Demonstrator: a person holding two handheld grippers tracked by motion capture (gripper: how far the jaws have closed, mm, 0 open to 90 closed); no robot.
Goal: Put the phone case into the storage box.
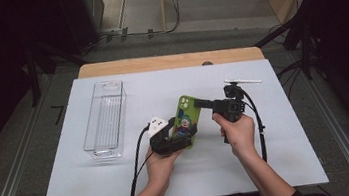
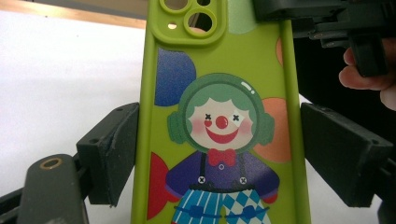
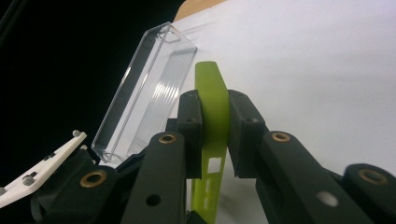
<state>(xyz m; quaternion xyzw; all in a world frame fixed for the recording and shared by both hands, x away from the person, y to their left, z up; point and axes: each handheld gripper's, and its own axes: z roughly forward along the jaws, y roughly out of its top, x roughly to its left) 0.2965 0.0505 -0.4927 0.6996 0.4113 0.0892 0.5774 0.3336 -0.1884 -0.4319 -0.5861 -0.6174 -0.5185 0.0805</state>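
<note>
Green silicone, one phone case [image 1: 184, 119] with a clown print, was all you handled, and it hung above the white sheet [image 1: 270, 156] between your two grippers. Your right gripper [image 1: 201, 103] was clamped on its upper edge, jaws pressed flat on both faces. Your left gripper [image 1: 180, 136] bracketed its lower half, one jaw touching the side, the other standing a little off. One clear plastic bin [image 1: 105, 119] lay well apart to the left, nothing blocking the way.
</note>
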